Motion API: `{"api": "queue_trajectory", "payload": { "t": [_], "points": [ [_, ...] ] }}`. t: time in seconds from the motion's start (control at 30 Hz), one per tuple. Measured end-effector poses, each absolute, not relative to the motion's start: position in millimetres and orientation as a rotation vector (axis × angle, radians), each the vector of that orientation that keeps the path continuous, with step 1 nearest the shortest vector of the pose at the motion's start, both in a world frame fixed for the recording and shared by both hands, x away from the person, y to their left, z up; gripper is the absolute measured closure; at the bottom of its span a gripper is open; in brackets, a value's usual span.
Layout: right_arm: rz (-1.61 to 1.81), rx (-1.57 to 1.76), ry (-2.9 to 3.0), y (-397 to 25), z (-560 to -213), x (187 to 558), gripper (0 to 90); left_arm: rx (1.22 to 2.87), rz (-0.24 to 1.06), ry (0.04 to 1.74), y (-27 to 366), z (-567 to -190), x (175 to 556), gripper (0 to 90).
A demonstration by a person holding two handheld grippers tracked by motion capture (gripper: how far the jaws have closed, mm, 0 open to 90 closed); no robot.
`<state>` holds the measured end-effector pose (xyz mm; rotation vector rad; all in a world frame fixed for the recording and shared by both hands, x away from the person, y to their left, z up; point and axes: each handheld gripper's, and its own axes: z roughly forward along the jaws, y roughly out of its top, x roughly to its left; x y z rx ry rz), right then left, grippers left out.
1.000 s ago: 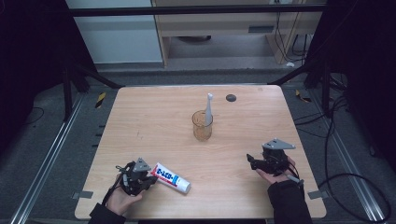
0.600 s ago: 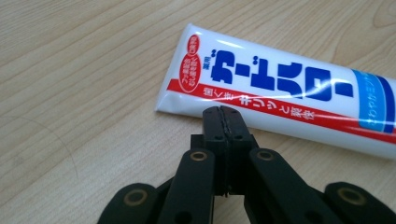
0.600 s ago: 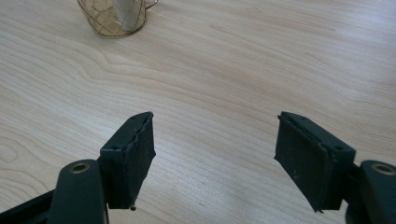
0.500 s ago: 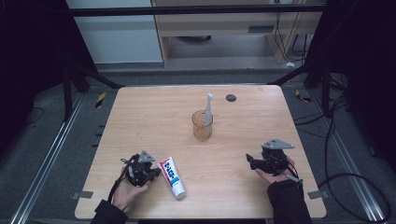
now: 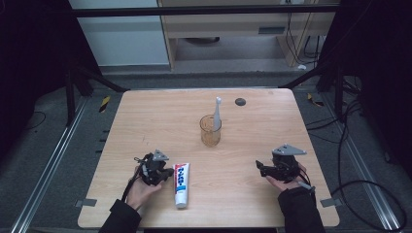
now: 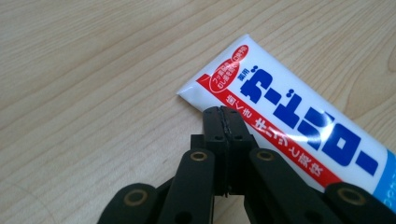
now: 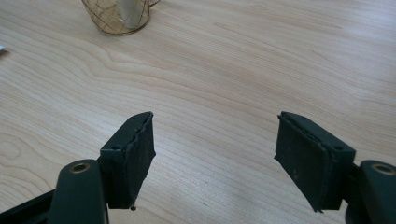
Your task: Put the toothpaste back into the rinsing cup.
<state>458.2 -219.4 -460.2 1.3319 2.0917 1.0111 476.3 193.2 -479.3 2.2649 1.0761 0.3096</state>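
Toothpaste tube [image 5: 180, 184] flat at near-left of wooden table [image 5: 145, 121], cap end nearest, crimped end away. Left gripper [image 5: 163, 173] just beside tube's left edge, jaws pressed together at crimped corner in left gripper view [image 6: 224, 116]; whether any tube edge is pinched, not discernible. Right gripper [image 5: 262, 169] at near right, jaws wide apart over bare wood, holding nothing. Farther, mid-table: amber glass cup [image 5: 211, 131] with white toothbrush [image 5: 217, 114] standing inside. Farthest: small dark disc [image 5: 240, 101]. Risk: thin corner hold, likely to slip or swing the tube if lifted.
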Motion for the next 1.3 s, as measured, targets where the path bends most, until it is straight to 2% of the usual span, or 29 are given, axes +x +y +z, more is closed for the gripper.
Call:
{"api": "queue_trajectory", "payload": {
  "t": [1.13,1.3],
  "points": [
    [0.995,1.320,2.104,-216,-462,459,28.1,2.295,0.291,0.989,161,-472,478,89.7],
    [1.000,1.328,2.095,-218,-461,459,28.1,2.268,0.318,0.988,167,-462,476,81.8]
  ]
}}
